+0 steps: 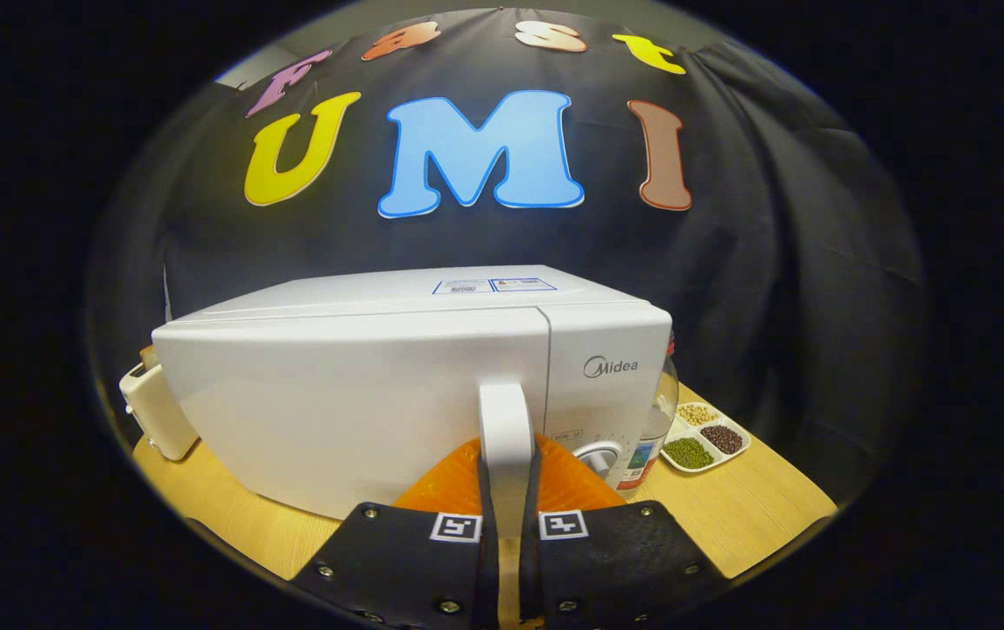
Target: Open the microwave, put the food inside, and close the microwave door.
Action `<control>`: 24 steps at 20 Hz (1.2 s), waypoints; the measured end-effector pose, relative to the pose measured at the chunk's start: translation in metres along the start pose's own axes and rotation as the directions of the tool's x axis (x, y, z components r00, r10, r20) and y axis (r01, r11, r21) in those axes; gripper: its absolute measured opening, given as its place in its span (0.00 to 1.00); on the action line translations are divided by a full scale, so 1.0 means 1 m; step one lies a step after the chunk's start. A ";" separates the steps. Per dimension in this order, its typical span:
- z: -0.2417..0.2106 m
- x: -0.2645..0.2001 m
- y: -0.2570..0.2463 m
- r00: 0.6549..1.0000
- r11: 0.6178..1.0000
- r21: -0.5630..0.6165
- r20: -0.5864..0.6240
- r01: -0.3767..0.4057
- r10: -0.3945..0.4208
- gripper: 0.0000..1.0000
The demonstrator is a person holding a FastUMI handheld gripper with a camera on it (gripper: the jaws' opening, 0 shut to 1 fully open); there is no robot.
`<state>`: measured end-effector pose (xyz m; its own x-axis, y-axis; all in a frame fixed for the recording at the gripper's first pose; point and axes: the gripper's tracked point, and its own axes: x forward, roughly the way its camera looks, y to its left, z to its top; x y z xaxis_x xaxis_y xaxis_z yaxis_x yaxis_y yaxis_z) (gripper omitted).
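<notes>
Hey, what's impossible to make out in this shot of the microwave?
Gripper view:
- Microwave interior: hidden by its closed door.
- Dials: mostly covered by the door handle, which the hand-held gripper is shut on.
- Toaster: partly behind the microwave.
- Bottle: label too small, top hidden.
- Orange item: unidentifiable.

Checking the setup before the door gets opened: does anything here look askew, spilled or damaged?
Nothing stands out. The white microwave sits square on the wooden table, door closed, with the gripper closed on its white vertical door handle. The white divided dish of beans looks unspilled.

closed microwave door [353,411] blocking ahead, bottle [655,420] crowding its right side, toaster [156,411] its left
</notes>
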<state>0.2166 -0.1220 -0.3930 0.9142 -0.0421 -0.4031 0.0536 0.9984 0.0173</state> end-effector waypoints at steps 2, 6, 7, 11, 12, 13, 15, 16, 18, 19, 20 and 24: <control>0.000 0.000 -0.001 1.000 1.000 0.007 0.005 -0.001 0.001 0.09; -0.003 -0.019 -0.001 1.000 1.000 0.010 -0.004 0.011 -0.011 0.10; -0.010 -0.031 0.002 1.000 1.000 -0.025 -0.013 0.016 -0.016 0.09; -0.022 -0.081 0.011 0.999 1.000 -0.006 -0.027 -0.021 0.021 0.09; -0.025 -0.094 0.016 0.999 0.999 -0.010 -0.019 -0.033 0.033 0.09; -0.029 -0.106 0.021 0.999 0.999 -0.018 -0.009 -0.045 0.045 0.09; -0.035 -0.126 0.029 0.998 0.998 -0.030 0.015 -0.061 0.062 0.09; -0.038 -0.137 0.035 0.997 0.997 -0.034 0.026 -0.071 0.072 0.09; -0.043 -0.158 0.047 0.994 0.995 -0.029 0.051 -0.097 0.098 0.10; -0.047 -0.168 0.056 0.992 0.993 -0.031 0.062 -0.112 0.113 0.09; -0.050 -0.181 0.067 0.988 0.991 -0.039 0.081 -0.128 0.131 0.09; -0.065 -0.229 0.116 0.964 0.969 -0.115 0.133 -0.217 0.232 0.09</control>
<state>-0.0127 0.0063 -0.3577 0.9469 0.1858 -0.2626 -0.1927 0.9813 -0.0008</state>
